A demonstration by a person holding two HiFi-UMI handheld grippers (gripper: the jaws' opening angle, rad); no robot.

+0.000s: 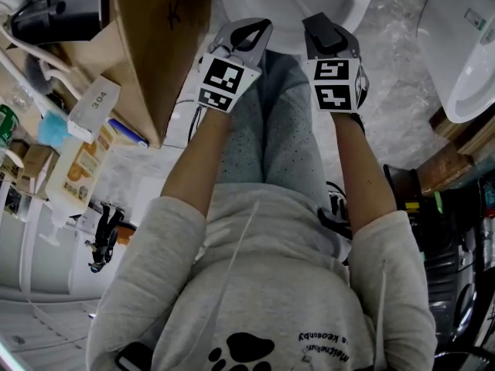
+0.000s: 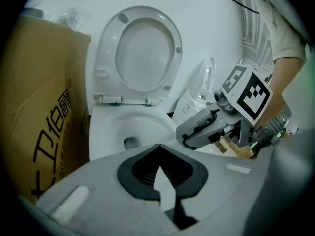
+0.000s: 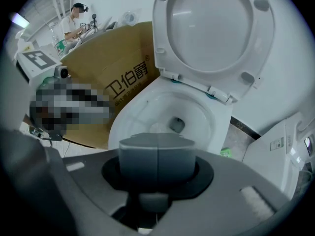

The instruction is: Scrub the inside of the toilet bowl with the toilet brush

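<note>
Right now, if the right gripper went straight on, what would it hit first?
Probably the inside of the toilet bowl, near its drain hole; nothing shows in between, though depth is unclear.

A cluttered storeroom or workshop; a toilet (image 3: pixel 160 107) beside a cardboard box (image 3: pixel 123 58), another toilet (image 1: pixel 464 60), crowded shelves (image 1: pixel 35 238).

The head view looks steeply down over the person's torso, the toilet (image 1: pixel 352 2) at its top edge. Both gripper views face that toilet closely, sharing it and the cardboard box (image 2: pixel 44 107).
</note>
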